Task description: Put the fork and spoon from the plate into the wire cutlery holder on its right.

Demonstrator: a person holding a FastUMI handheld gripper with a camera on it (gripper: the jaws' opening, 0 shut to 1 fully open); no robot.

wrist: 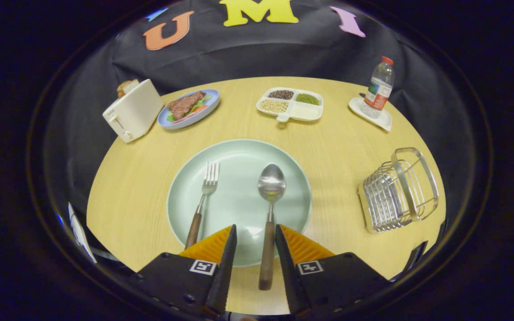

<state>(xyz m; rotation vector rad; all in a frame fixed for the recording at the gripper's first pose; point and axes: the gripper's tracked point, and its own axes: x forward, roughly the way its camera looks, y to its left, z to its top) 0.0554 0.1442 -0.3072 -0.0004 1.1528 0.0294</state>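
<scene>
A pale green plate (239,154) lies on the round wooden table just ahead of my fingers. On it rest a fork (203,196) on the left and a spoon (270,196) on the right, both with brown wooden handles pointing toward me. My gripper (255,232) is open, and the spoon's handle lies in the gap between the two fingers with space on both sides. The fork's handle ends just left of the left finger. The wire cutlery holder (397,191) stands on the table to the right of the plate.
Along the far side of the table (337,147) stand a white toaster (133,110), a blue plate of food (189,108), a divided white tray of beans (290,104) and a water bottle (378,88) on a white coaster.
</scene>
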